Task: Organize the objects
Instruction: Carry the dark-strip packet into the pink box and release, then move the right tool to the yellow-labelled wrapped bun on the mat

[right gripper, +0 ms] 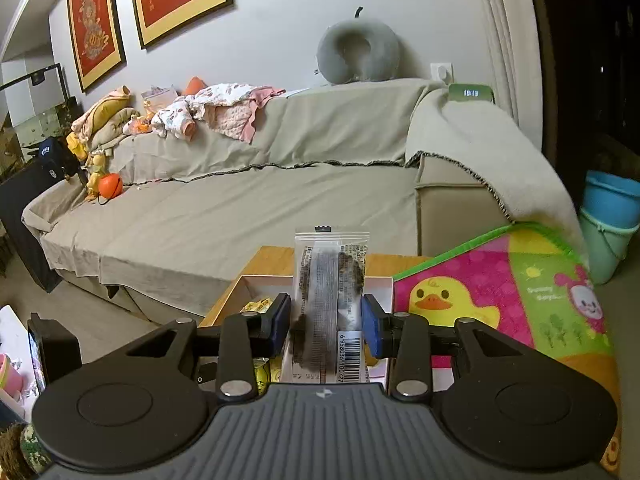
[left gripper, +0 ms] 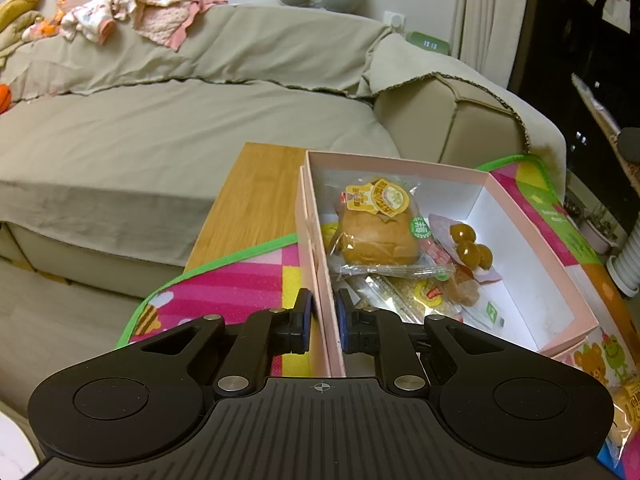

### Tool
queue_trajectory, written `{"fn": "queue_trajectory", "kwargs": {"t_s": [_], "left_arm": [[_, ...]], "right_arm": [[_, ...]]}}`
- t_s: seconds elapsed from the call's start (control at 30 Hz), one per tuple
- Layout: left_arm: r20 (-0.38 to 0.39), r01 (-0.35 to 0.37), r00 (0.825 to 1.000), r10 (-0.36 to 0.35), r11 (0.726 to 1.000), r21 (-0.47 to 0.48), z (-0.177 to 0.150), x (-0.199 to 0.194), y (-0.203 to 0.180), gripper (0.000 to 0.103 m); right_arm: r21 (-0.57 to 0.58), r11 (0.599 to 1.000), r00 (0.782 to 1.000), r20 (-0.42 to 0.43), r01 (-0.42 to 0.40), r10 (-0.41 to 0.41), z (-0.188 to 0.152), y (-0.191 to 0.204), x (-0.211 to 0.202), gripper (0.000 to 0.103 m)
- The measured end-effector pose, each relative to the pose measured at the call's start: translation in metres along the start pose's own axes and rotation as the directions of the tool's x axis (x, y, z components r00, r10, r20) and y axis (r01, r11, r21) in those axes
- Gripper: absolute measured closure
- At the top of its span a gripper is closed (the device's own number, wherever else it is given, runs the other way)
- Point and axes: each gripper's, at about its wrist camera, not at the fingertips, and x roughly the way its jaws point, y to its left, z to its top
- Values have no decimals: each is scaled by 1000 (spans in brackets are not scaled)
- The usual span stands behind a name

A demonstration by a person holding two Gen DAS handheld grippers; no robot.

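A pink cardboard box [left gripper: 532, 236] with a white inside stands on a colourful play mat [left gripper: 224, 292] over a wooden table [left gripper: 256, 196]. It holds a wrapped bun [left gripper: 378, 236], a pack of brown eggs [left gripper: 468, 246] and other snack packets. My left gripper [left gripper: 325, 316] is shut on the box's left wall. My right gripper [right gripper: 326, 320] is shut on a clear snack packet [right gripper: 330, 304] with a dark filling and a barcode, held upright above the box [right gripper: 248, 284].
A beige covered sofa [left gripper: 160, 128] runs behind the table, with clothes [right gripper: 216, 112] and a grey neck pillow [right gripper: 358, 50] on its back. An orange ball [right gripper: 109, 186] lies on the seat. Blue and green buckets [right gripper: 610, 220] stand at the right.
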Motion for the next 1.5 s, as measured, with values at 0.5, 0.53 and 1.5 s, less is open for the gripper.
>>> {"fn": "queue_trajectory", "kwargs": {"t_s": [0.5,0.53,1.5], "left_arm": [[2,-2,1000,2,1000,1,0,0,-1,88],[3,-3,1000,3,1000,1,0,0,-1,88],[-2,-4,1000,4,1000,4,0,-2,-1,88]], "right_arm": [[72,997,1000,-17,-5,6,-10,-16,20,40],[73,997,1000,-17,-1,2,-10,-18,19,40],[29,954,924,-259,297,-280,-154,-63,-29,12]]}}
